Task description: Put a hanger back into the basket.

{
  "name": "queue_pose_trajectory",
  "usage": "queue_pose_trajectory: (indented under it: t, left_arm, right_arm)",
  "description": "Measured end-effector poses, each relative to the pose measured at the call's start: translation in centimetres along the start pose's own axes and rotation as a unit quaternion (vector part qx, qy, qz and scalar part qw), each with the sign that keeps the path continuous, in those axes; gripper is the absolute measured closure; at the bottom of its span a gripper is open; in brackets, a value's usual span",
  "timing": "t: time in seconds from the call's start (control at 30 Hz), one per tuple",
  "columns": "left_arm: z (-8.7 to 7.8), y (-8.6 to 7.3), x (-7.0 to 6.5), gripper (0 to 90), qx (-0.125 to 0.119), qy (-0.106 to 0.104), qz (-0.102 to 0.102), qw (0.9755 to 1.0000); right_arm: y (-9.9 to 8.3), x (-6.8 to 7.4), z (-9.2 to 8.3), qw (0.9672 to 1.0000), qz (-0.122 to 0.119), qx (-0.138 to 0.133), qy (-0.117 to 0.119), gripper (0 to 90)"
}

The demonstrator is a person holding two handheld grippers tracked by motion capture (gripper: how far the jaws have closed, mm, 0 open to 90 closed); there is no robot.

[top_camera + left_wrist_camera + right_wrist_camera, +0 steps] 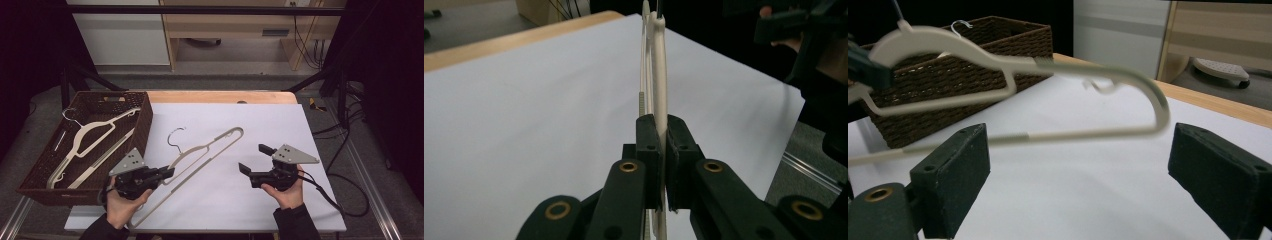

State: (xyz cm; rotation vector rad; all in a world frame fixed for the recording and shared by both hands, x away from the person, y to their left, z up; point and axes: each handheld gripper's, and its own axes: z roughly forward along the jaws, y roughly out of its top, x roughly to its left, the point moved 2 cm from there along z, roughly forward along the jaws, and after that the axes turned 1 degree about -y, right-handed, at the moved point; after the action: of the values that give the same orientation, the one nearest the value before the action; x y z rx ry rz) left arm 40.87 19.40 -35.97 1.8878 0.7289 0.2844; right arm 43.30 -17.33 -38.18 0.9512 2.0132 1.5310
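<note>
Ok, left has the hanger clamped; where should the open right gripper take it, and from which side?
Take the far rounded shoulder end of the hanger, coming from its right side, where the right gripper already faces it. That end is bare, and the thin bar there lies across the open jaws. The left gripper holds the near part.

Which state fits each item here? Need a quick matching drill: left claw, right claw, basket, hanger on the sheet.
Things:
1. left claw
2. right claw
3. basket
4. hanger on the white sheet

States:
A. open, holding nothing
B. gripped along one side
C. shut on a hanger
D. holds another hanger, at the table's left edge

Pairs: 1-C, 2-A, 3-D, 4-B
</note>
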Motion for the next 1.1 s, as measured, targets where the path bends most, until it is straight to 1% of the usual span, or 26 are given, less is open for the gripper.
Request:
queue_pose_trajectory:
  t: [0.17, 0.23, 0.3, 0.33, 0.4, 0.43, 0.5, 0.6, 0.63, 0.67, 0.8, 0.83, 0.9, 0.97, 1.0, 1.1]
  left_arm:
    - [-1.9, 2.0, 0.6, 86.3, -0.017, 0.012, 0.010, 0.9997]
    - [-2.4, 2.7, 0.8, 86.3, -0.019, 0.014, 0.015, 0.9996]
    - [-2.9, 3.5, 1.0, 86.3, -0.018, 0.011, 0.022, 0.9995]
    - [-3.0, 3.8, 1.2, 86.3, -0.018, 0.011, 0.022, 0.9995]
    - [-3.5, 4.5, 1.6, 86.3, -0.020, 0.005, 0.020, 0.9996]
    - [-3.7, 4.8, 1.9, 86.4, -0.021, 0.005, 0.020, 0.9996]
    - [-4.1, 5.4, 2.4, 86.3, -0.023, 0.002, 0.022, 0.9995]
    - [-4.8, 6.1, 3.4, 86.3, -0.025, 0.004, 0.024, 0.9994]
    - [-5.0, 6.3, 3.7, 86.4, -0.027, 0.006, 0.024, 0.9993]
    - [-5.3, 6.6, 4.0, 86.4, -0.029, 0.006, 0.021, 0.9994]
    - [-6.3, 7.4, 5.4, 86.4, -0.033, 0.020, 0.027, 0.9989]
    - [-6.5, 7.6, 5.8, 86.3, -0.034, 0.023, 0.027, 0.9988]
    - [-7.0, 7.8, 6.6, 86.3, -0.036, 0.033, 0.023, 0.9985]
    - [-7.5, 8.0, 7.7, 86.3, -0.042, 0.039, 0.011, 0.9983]
    - [-7.7, 8.0, 8.2, 86.3, -0.043, 0.046, 0.008, 0.9980]
    - [-8.4, 8.0, 9.7, 86.4, -0.041, 0.064, 0.002, 0.9971]
  right_arm:
    - [-0.7, -1.0, -0.9, 0.9998, 0.004, 0.009, -0.017, 7.7]
    - [-0.9, -1.3, -1.2, 0.9997, 0.005, 0.013, -0.020, 7.7]
    - [-1.2, -1.6, -1.5, 0.9996, 0.006, 0.014, -0.025, 7.4]
    - [-1.3, -1.7, -1.7, 0.9995, 0.005, 0.016, -0.026, 7.4]
    - [-1.4, -2.0, -2.0, 0.9994, 0.010, 0.015, -0.031, 7.1]
    - [-1.5, -2.1, -2.1, 0.9993, 0.011, 0.015, -0.033, 7.0]
    - [-1.7, -2.3, -2.4, 0.9991, 0.011, 0.015, -0.038, 6.7]
    - [-1.9, -2.8, -2.9, 0.9987, 0.016, 0.016, -0.044, 6.3]
    - [-1.9, -2.9, -3.1, 0.9987, 0.015, 0.016, -0.045, 6.3]
    - [-1.9, -3.1, -3.2, 0.9986, 0.018, 0.015, -0.047, 6.1]
    - [-2.1, -3.4, -3.7, 0.9984, 0.017, 0.015, -0.051, 5.4]
    - [-2.2, -3.5, -3.7, 0.9984, 0.018, 0.016, -0.051, 5.3]
    - [-2.3, -3.6, -3.8, 0.9981, 0.021, 0.018, -0.055, 4.9]
    - [-2.4, -3.7, -3.8, 0.9979, 0.021, 0.022, -0.057, 4.7]
    - [-2.5, -3.8, -3.7, 0.9979, 0.020, 0.021, -0.057, 4.6]
    - [-2.5, -3.8, -3.6, 0.9978, 0.022, 0.023, -0.058, 4.4]
